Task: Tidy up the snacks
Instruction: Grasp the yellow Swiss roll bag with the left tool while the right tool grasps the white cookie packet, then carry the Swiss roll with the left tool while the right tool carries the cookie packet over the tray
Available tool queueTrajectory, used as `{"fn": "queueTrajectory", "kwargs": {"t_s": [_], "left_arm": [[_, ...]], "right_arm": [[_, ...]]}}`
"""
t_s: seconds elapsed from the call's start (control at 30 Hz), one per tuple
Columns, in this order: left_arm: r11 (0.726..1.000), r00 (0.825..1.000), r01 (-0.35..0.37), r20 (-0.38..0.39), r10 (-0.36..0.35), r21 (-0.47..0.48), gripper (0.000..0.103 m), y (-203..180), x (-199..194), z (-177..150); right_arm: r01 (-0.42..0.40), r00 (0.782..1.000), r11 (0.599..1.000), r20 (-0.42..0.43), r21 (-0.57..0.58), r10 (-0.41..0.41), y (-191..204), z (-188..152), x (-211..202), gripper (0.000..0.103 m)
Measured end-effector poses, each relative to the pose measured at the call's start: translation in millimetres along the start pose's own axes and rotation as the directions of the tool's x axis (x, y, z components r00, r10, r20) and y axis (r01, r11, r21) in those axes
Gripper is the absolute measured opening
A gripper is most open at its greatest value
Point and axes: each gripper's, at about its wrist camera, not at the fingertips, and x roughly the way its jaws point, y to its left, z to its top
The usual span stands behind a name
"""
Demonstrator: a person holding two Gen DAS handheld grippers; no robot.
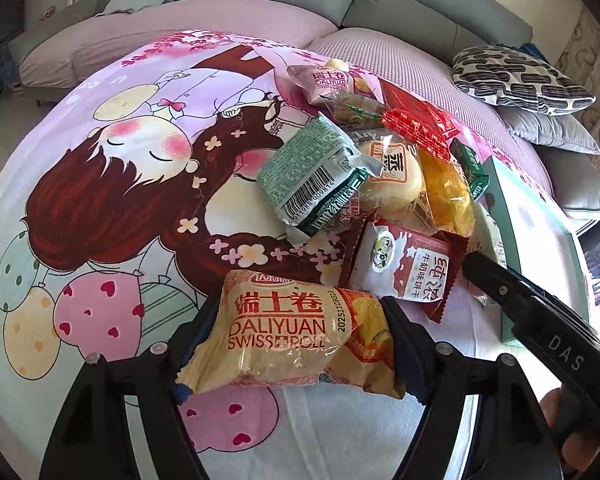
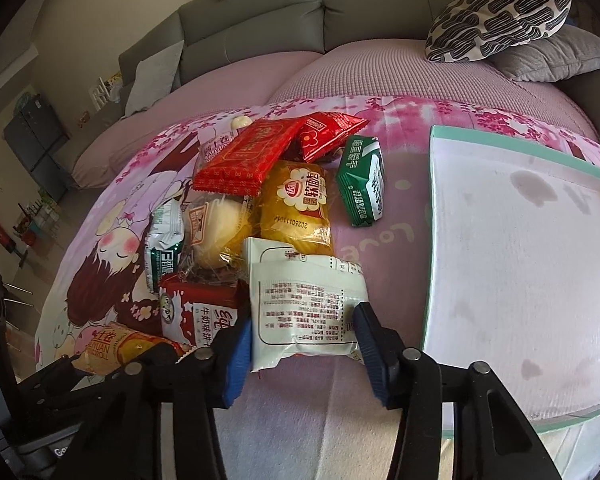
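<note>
1. The left gripper [image 1: 296,344] is clamped on the yellow Swiss roll pack [image 1: 292,340], at 6 o'clock of the snack pile [image 1: 380,168] on the cartoon sheet [image 1: 120,184].
2. The right gripper [image 2: 302,340] pinches the white packet [image 2: 304,312], with the open box [image 2: 520,260] at 3 o'clock.
3. Both look light, soft and crushable with slick film; a mid-body hold seems best.
4. The roll's long axis lies across the jaws; the white packet's long axis runs away from the camera.
</note>
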Motion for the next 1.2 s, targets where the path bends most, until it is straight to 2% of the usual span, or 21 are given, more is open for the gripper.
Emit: {"fn": "queueTrajectory", "kwargs": {"t_s": [0.13,0.2,0.33,0.43,0.9,1.2], "left_arm": [[1.000,1.000,-0.004,0.004,0.004,-0.009,0.079,2,0,0],[1.000,1.000,-0.005,0.005,0.005,-0.013,0.079,3,0,0],[1.000,1.000,-0.011,0.003,0.011,-0.019,0.079,3,2,2],[1.000,1.000,-0.013,0.002,0.013,-0.019,0.079,3,4,1],[0.999,1.000,-0.011,0.000,0.011,-0.031,0.079,4,6,0],[0.999,1.000,-0.024,0.018,0.025,-0.037,0.077,4,-1,2]], "right_arm": [[0.021,1.000,1.000,0.021,0.014,-0.021,-5,1,-5,0.043],[0.044,0.998,0.999,0.033,0.025,-0.045,-10,2,-9,0.036],[0.124,0.990,0.992,0.058,0.037,-0.126,-20,3,-17,0.028],[0.111,0.992,0.992,0.054,0.054,-0.114,-25,4,-17,0.023],[0.105,0.993,0.992,0.043,0.063,-0.108,-27,3,-5,0.020],[0.061,0.995,0.994,0.072,0.090,-0.067,-31,4,-14,0.019]]}}
